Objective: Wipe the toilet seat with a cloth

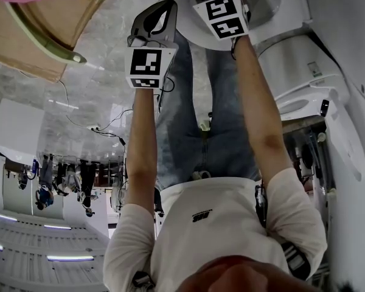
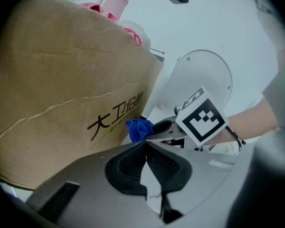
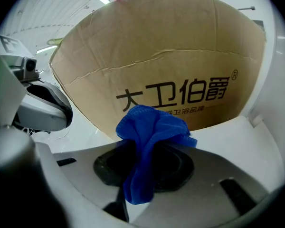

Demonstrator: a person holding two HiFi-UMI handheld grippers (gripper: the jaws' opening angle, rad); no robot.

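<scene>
- Cloth (image 3: 149,132), blue, bunched, pinched tight in R gripper (image 3: 147,148); its tail hangs below the pads.
- L gripper (image 2: 146,146): pads pressed together, nothing btwn.
- Cardboard box (image 3: 156,56) just behind the blue bunch.
- Round white lid (image 2: 204,75) farther back, upright.

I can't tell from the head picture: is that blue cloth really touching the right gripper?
Touching. The right gripper view shows the blue cloth clamped between the jaws of the right gripper, bunched up past their tips.
</scene>
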